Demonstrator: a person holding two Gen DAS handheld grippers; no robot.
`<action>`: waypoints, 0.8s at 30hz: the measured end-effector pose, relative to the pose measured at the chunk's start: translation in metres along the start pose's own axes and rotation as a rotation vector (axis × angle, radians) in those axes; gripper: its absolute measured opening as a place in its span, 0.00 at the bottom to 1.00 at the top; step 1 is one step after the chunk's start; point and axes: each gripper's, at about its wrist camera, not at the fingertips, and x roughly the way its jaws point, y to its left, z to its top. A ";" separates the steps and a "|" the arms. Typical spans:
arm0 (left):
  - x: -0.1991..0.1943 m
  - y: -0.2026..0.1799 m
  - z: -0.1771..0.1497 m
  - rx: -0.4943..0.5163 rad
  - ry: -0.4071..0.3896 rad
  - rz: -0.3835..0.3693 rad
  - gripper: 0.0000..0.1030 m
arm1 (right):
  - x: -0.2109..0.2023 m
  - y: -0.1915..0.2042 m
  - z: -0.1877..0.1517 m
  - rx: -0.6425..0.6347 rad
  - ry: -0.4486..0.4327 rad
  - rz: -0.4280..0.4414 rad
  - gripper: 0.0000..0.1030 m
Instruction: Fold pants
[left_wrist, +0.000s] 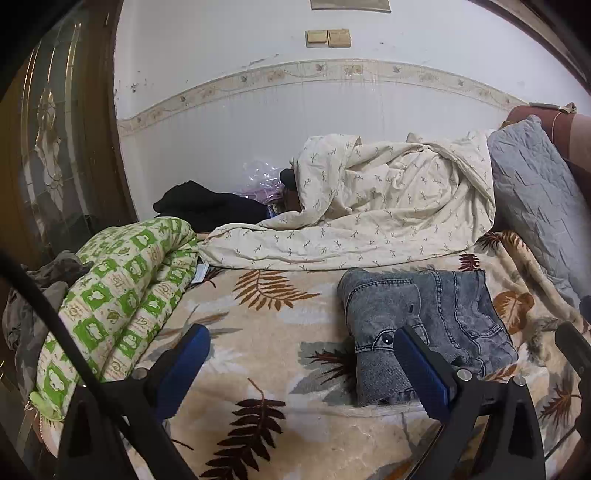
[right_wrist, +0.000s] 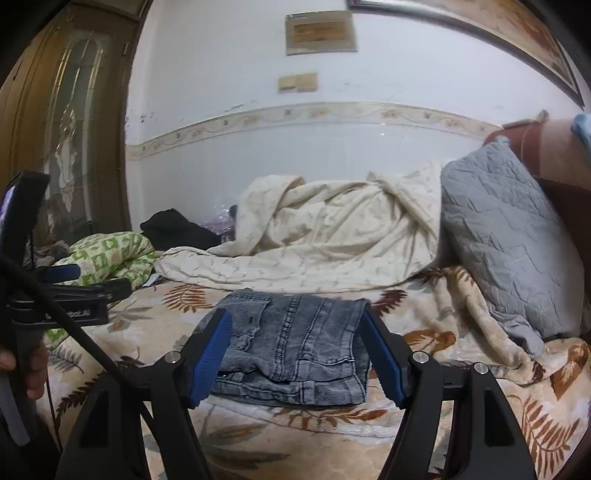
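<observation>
The folded jeans lay on the leaf-print blanket, just in front of the cream duvet. My right tongs stood wide open astride them, pads not pressing; my left tongs gaped empty beside them, open blanket toward the green quilt.

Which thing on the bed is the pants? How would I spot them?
Find the bed's leaf-patterned blanket. In its middle, in front of the crumpled cream quilt, lies a small square bundle: the folded pants. They are the only faded grey-blue denim there, with seams and a pocket showing.
</observation>
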 end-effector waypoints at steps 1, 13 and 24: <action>0.001 0.000 0.000 0.003 0.004 0.003 0.98 | -0.001 0.002 -0.001 -0.009 -0.001 0.003 0.70; 0.007 -0.003 -0.004 0.005 0.039 -0.006 0.98 | 0.002 0.002 -0.003 0.005 0.015 0.006 0.71; 0.006 -0.002 -0.005 0.005 0.040 0.027 0.98 | 0.006 0.003 -0.004 -0.001 0.029 0.005 0.71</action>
